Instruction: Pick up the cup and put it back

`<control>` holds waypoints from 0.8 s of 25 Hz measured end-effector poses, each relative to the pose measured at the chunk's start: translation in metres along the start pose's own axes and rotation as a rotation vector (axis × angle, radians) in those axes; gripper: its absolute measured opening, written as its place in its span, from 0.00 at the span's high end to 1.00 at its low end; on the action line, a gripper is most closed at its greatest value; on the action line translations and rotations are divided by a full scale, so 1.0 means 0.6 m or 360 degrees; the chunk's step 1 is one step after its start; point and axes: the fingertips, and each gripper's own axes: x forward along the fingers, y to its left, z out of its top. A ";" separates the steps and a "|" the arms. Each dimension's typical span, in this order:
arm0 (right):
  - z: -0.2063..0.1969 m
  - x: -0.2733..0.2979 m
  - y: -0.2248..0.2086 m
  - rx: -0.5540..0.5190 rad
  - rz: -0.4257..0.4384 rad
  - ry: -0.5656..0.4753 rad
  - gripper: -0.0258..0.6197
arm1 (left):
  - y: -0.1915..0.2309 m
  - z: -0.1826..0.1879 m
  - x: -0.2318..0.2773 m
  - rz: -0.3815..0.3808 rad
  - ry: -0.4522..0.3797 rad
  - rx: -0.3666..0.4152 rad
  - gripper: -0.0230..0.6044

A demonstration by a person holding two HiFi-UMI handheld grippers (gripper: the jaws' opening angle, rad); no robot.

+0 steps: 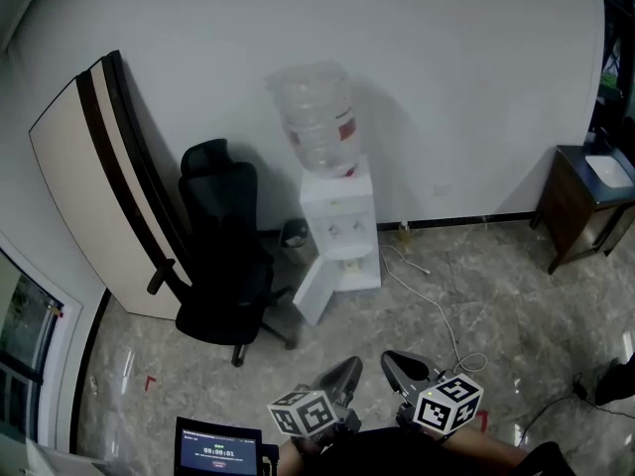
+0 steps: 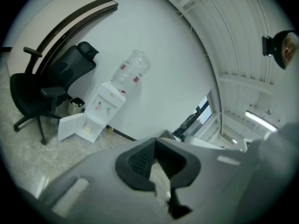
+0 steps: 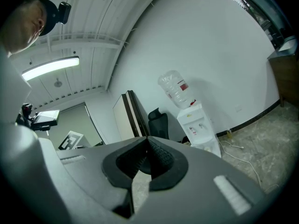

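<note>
Cup indiscernible; red label (image 1: 346, 127) on water bottle (image 1: 314, 117) illegible.

We cannot read any words. The small screen (image 1: 218, 450) at the lower left shows numbers too tiny to read.

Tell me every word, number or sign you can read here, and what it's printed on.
Nothing here can be read for certain.
On the screen: a line of light digits, too small to read.
On the water bottle: a red label, its print too blurred to read.
On the left gripper and right gripper: black-and-white square patterns, no letters or numbers.
</note>
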 end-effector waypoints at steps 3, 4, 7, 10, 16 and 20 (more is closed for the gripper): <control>0.006 -0.016 -0.023 0.0019 0.0022 0.0008 0.95 | -0.013 -0.015 0.020 0.0031 -0.0003 -0.0003 0.96; 0.008 -0.021 -0.032 0.0022 0.0029 0.0012 0.95 | -0.018 -0.021 0.028 0.0040 -0.0001 -0.0001 0.96; 0.013 -0.035 -0.060 0.0028 0.0058 0.0027 0.95 | -0.032 -0.039 0.056 0.0067 0.0007 0.0007 0.96; 0.020 -0.044 -0.086 0.0040 0.0086 0.0042 0.95 | -0.044 -0.053 0.079 0.0094 0.0013 0.0011 0.96; 0.030 -0.033 -0.106 0.0082 0.0136 0.0079 0.95 | -0.038 -0.042 0.095 0.0170 -0.0012 -0.0015 0.96; 0.035 0.009 -0.117 0.0071 0.0160 0.0108 0.95 | -0.009 -0.015 0.113 0.0192 -0.0034 -0.0022 0.96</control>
